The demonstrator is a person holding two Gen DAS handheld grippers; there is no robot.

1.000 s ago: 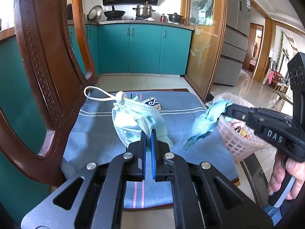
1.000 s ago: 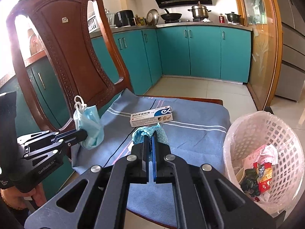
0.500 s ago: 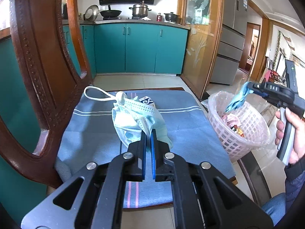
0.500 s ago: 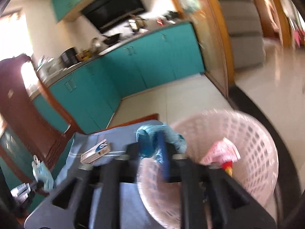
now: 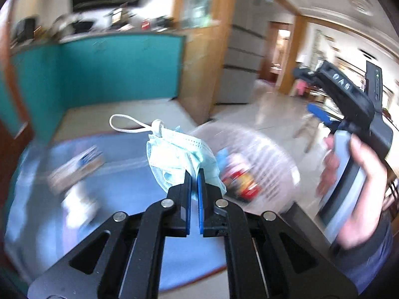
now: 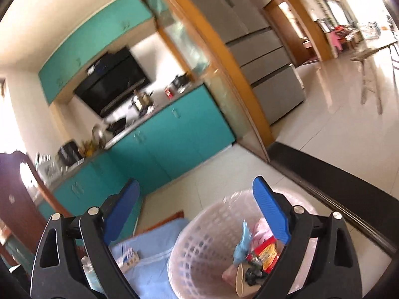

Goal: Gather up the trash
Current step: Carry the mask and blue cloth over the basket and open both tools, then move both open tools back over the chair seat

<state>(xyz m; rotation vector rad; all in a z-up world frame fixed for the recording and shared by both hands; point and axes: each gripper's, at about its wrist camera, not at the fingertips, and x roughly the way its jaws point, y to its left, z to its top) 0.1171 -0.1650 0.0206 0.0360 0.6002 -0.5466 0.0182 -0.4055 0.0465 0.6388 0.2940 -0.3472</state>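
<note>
My left gripper (image 5: pixel 194 177) is shut on a pale blue face mask (image 5: pixel 179 154) whose white ear loop sticks out to the left. It hangs above the blue chair cushion (image 5: pixel 124 194), close to the white plastic basket (image 5: pixel 281 164). My right gripper (image 6: pixel 197 199) is above the basket (image 6: pixel 199 244); its jaws are opening wide with nothing between them. A teal crumpled wrapper (image 6: pixel 243 241) lies in the basket among other trash. The right gripper (image 5: pixel 309 92) also shows in the left wrist view, held by a hand (image 5: pixel 361 174).
A small medicine box (image 5: pixel 77 167) lies on the cushion (image 6: pixel 149 269) at the left; it shows small (image 6: pixel 128 256) in the right wrist view. Teal kitchen cabinets (image 6: pixel 169 134), a grey fridge (image 6: pixel 261 49) and a tiled floor (image 6: pixel 336 114) lie behind. A dark table edge (image 6: pixel 336 182) runs right of the basket.
My right gripper swung from the cushion over the basket, opened and let the teal wrapper drop in. My left gripper carried the mask rightward toward the basket.
</note>
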